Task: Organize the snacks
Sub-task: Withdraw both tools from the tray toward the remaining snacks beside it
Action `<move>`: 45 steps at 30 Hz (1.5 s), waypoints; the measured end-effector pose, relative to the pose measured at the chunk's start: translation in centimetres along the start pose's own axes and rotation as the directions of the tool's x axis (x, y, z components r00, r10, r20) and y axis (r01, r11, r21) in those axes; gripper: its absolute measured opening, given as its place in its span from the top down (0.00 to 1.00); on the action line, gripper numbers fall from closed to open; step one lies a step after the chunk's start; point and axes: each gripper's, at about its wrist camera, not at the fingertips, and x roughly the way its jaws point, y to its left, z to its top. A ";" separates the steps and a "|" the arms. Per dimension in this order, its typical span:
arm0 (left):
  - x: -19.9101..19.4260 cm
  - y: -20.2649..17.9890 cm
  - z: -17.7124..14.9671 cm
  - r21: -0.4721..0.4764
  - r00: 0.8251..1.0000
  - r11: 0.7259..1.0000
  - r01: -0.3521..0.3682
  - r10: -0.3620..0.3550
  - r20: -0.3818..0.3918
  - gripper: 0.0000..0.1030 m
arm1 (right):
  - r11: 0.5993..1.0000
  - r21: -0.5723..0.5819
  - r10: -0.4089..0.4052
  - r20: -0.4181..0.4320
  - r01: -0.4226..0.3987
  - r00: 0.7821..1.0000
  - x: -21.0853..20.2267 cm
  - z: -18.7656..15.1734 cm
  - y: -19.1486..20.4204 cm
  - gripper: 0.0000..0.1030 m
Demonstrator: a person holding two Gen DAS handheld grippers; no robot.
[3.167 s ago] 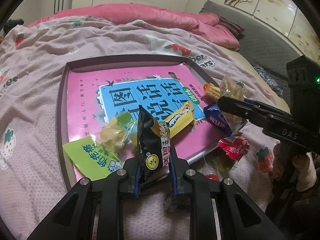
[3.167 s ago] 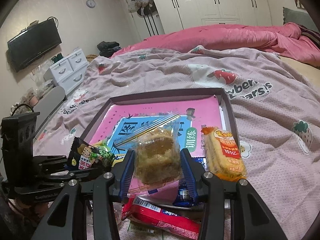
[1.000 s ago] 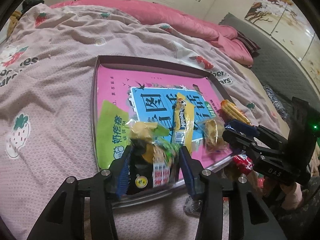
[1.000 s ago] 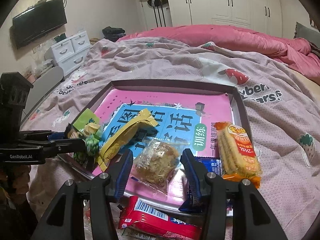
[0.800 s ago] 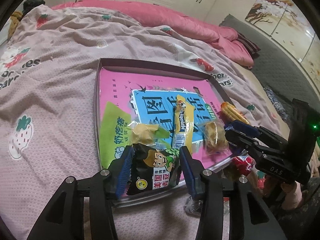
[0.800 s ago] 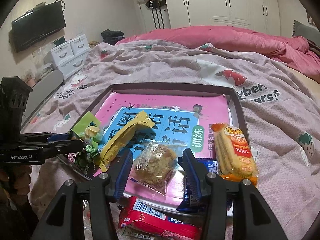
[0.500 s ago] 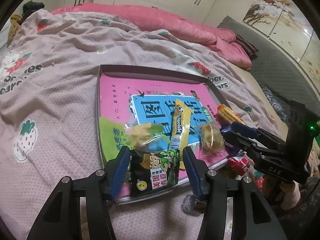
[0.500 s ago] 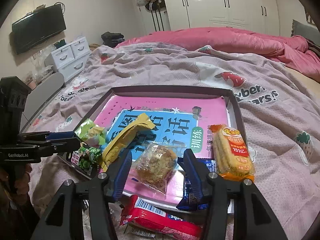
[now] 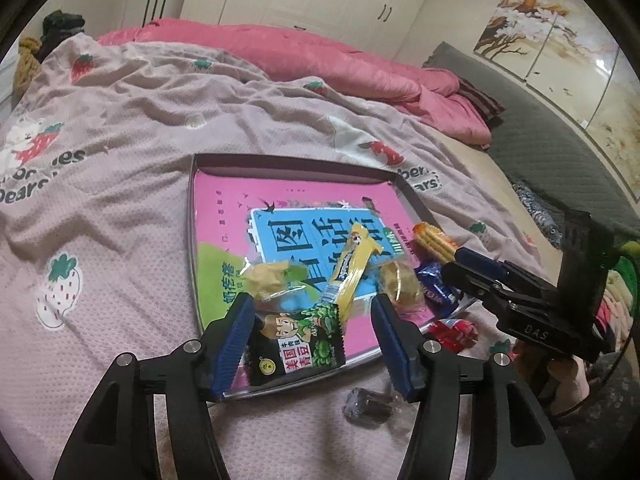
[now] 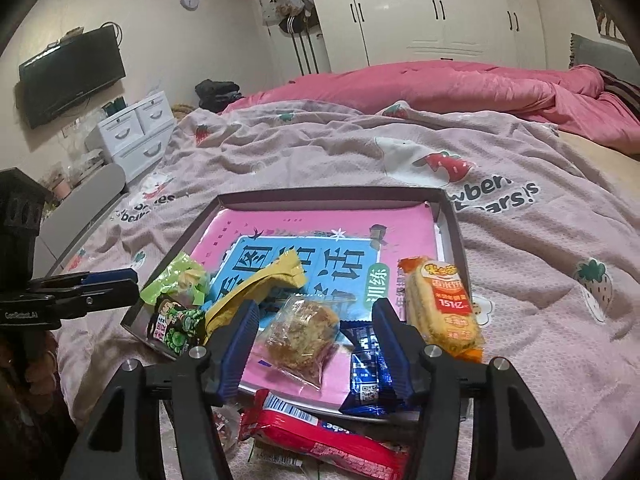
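A dark-rimmed tray [image 9: 191,216] [image 10: 452,216] with a pink book inside lies on the bed. My left gripper [image 9: 314,340] is open and empty, just behind a black-and-green pea packet [image 9: 298,346] [image 10: 176,326] lying at the tray's near edge. My right gripper [image 10: 314,346] is open and empty, behind a clear-wrapped brown cake [image 10: 302,334] [image 9: 398,286] lying on the tray. A yellow stick snack [image 9: 350,264] [image 10: 256,288], a green-wrapped snack [image 9: 266,278] [image 10: 180,280] and an orange cracker pack [image 10: 440,308] [image 9: 434,240] also lie there.
A blue packet [image 10: 366,372] [image 9: 434,286] overhangs the tray's near edge. A red packet [image 10: 320,436] [image 9: 452,328] and a small clear-wrapped dark piece [image 9: 366,406] lie on the strawberry-print bedspread [image 9: 100,220]. A pink quilt [image 10: 460,84] lies at the back.
Both grippers opened and let go: the left dropped the pea packet onto the tray's edge, the right left the cake on the tray. Both have since drawn back a little.
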 end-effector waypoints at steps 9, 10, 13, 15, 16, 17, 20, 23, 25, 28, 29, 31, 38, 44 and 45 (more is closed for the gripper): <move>-1.2 -0.5 0.1 0.018 1.000 1.000 0.000 0.000 0.029 0.35 | 0.999 0.021 -0.026 0.026 0.026 0.999 -1.3 0.1 -0.8 0.43; -1.2 -0.6 0.1 0.019 1.000 1.000 -0.001 0.001 0.032 0.35 | 0.999 0.023 -0.027 0.028 0.027 0.999 -1.5 0.1 -0.8 0.42; -1.4 -0.8 0.1 0.025 0.999 1.000 -0.001 0.000 0.035 0.34 | 0.999 0.025 -0.029 0.034 0.028 0.999 -2.0 0.0 -0.8 0.41; -1.6 -1.0 0.0 0.028 0.999 1.000 -0.002 0.001 0.038 0.34 | 0.999 0.024 -0.036 0.043 0.035 0.998 -2.5 -0.1 -0.8 0.38; -1.7 -1.2 0.0 0.032 0.999 0.999 -0.001 0.000 0.038 0.34 | 0.999 0.025 -0.037 0.044 0.036 0.998 -2.6 -0.1 -0.8 0.37; -1.8 -1.3 -0.1 0.035 0.999 0.999 -0.001 0.000 0.040 0.34 | 0.999 0.028 -0.038 0.049 0.037 0.998 -2.8 -0.1 -0.8 0.37; -2.0 -1.8 -0.3 0.052 0.999 0.999 -0.005 0.003 0.041 0.33 | 0.999 0.033 -0.044 0.056 0.043 0.997 -3.3 0.0 -0.9 0.37; -2.2 -2.4 -0.4 0.069 0.999 0.998 -0.003 0.000 0.040 0.33 | 0.998 0.037 -0.052 0.064 0.050 0.997 -3.9 -0.1 -1.0 0.37; -2.4 -2.8 -0.5 0.079 0.999 0.997 -0.001 -0.002 0.041 0.33 | 0.998 0.038 -0.054 0.069 0.052 0.996 -4.3 -0.1 -0.9 0.37; -2.6 -3.2 -0.7 0.087 0.999 0.996 0.005 -0.009 0.041 0.33 | 0.998 0.037 -0.058 0.079 0.056 0.995 -4.9 -0.1 -0.8 0.37; -2.7 -3.3 -0.8 0.089 0.999 0.996 0.006 -0.010 0.040 0.33 | 0.998 0.036 -0.059 0.080 0.057 0.995 -5.1 -0.1 -0.7 0.37; -2.8 -3.6 -0.9 0.094 0.999 0.996 0.009 -0.013 0.038 0.33 | 0.998 0.032 -0.062 0.083 0.059 0.995 -5.4 -0.2 -0.6 0.37; -3.2 -4.3 -1.3 0.109 0.999 0.994 0.012 -0.015 0.035 0.33 | 0.998 0.023 -0.065 0.087 0.063 0.994 -6.0 -0.4 -0.1 0.37; -3.4 -4.8 -1.6 0.118 0.999 0.993 0.014 -0.018 0.031 0.33 | 0.997 0.020 -0.070 0.085 0.069 0.994 -6.6 -0.7 0.2 0.37; -3.4 -4.8 -1.6 0.119 0.999 0.993 0.015 -0.018 0.030 0.33 | 0.997 0.020 -0.071 0.085 0.070 0.994 -6.8 -0.8 0.2 0.37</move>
